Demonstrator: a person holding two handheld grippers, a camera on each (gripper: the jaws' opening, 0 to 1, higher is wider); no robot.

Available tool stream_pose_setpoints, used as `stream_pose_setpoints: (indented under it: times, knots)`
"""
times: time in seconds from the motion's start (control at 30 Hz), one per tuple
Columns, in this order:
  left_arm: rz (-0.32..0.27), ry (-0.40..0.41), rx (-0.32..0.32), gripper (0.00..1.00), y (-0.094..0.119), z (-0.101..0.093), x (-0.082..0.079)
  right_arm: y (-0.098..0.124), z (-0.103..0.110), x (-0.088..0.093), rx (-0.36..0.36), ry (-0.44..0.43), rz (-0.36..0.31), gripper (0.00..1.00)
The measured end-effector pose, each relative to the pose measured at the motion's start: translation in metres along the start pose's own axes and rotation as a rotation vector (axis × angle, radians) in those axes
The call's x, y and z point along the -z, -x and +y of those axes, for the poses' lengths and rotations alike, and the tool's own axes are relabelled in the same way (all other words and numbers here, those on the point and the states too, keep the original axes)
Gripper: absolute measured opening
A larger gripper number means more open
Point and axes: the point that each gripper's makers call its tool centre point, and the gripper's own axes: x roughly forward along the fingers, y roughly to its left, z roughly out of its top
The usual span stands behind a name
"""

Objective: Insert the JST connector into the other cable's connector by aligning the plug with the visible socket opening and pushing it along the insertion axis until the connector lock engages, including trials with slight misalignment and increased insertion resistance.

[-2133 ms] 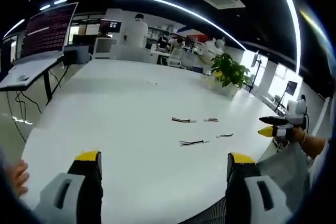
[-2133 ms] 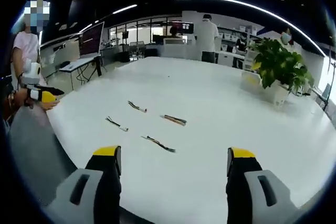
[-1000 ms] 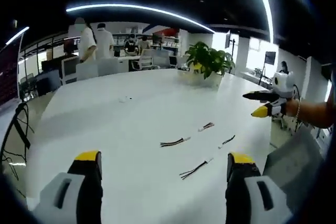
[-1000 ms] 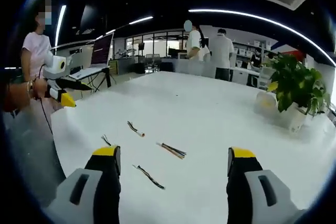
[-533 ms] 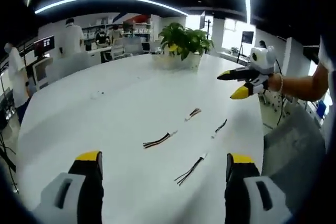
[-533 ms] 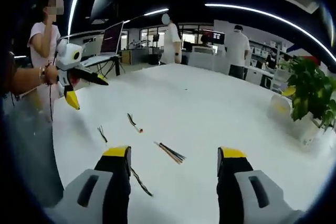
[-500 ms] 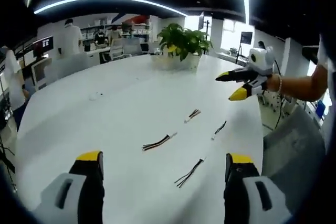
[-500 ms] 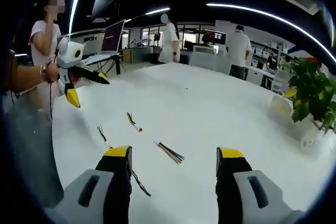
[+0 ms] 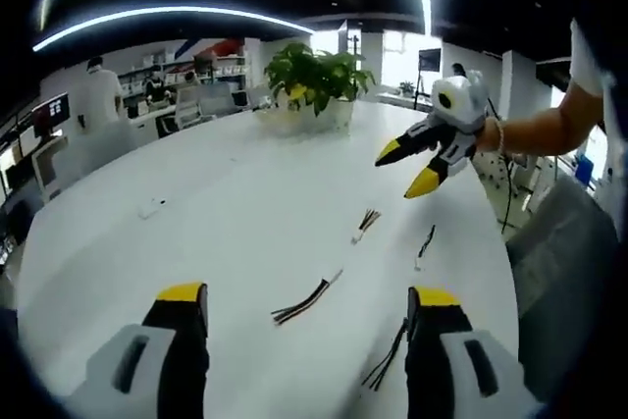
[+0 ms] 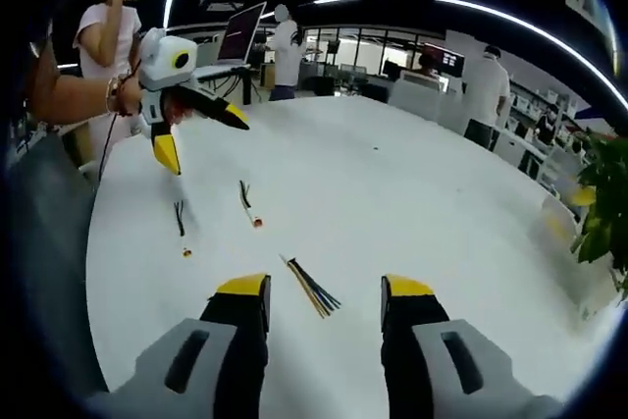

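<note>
Both wide-jawed and empty: left hand-held gripper (image 9: 304, 306), right hand-held gripper (image 10: 324, 299), above short cables (image 9: 306, 299) (four, apart) on white surface (image 9: 196, 213).

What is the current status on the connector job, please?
Left gripper and right gripper open, empty, above the white table. Cables lie loose on it, none picked or mated. Nothing in the way.

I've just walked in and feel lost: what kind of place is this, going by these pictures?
Probably an open-plan office or lab: a big white table with short cables, a potted plant, and a laptop on a stand near people standing at desks.
</note>
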Motion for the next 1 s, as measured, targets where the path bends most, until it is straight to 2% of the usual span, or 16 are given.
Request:
stream_pose_setpoints:
  times: [0.13,0.3,0.37,0.43,0.73,0.87,1.0]
  knots:
    - [0.009,-0.03,0.028,0.8,-0.015,0.002,0.006,-0.009,0.0,0.003,-0.023,0.01,0.012,0.4]
    - [-0.02,-0.045,0.064,0.77,-0.027,-0.002,0.003,-0.02,0.001,0.006,-0.057,0.035,0.022,0.38]
    - [-0.03,-0.056,0.079,0.72,-0.03,-0.003,0.003,-0.024,0.002,0.008,-0.072,0.042,0.038,0.36]
    - [-0.033,-0.061,0.084,0.69,-0.034,-0.003,0.004,-0.027,0.003,0.009,-0.081,0.057,0.043,0.33]
    - [-0.036,-0.056,0.099,0.67,-0.052,-0.002,0.011,-0.043,0.016,0.011,-0.142,0.085,0.055,0.3]
    - [-0.052,-0.053,0.121,0.6,-0.057,-0.009,0.011,-0.049,0.023,0.013,-0.164,0.09,0.06,0.27]
    - [-0.057,-0.087,0.126,0.52,-0.061,-0.014,0.012,-0.054,0.027,0.013,-0.178,0.083,0.056,0.26]
